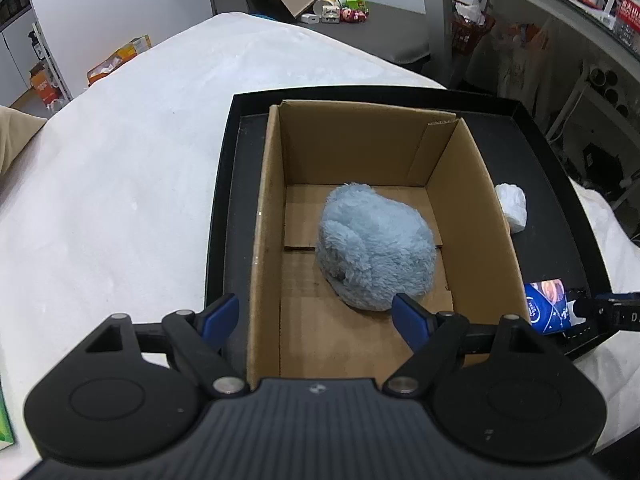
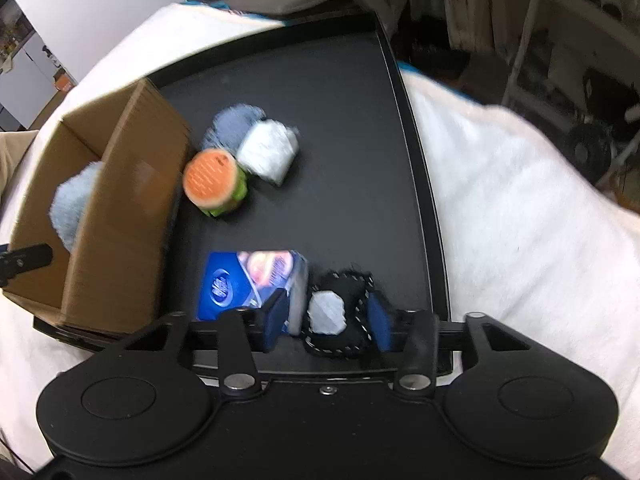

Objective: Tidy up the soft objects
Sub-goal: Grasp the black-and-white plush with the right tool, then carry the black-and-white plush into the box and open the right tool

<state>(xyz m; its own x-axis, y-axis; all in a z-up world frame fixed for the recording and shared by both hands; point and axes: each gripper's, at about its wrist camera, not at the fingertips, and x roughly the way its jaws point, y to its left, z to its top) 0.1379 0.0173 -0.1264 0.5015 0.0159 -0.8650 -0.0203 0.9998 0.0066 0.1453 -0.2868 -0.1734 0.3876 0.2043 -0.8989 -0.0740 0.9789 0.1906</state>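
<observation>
A white fleecy cloth covers the table under a black tray. In the tray's brown cardboard box lies one fluffy pale-blue plush; the left gripper hangs above it, jaws spread and empty. The right gripper straddles a black, stitch-edged soft piece with a white patch; contact is unclear. A blue packet, its writing unreadable, lies alongside.
</observation>
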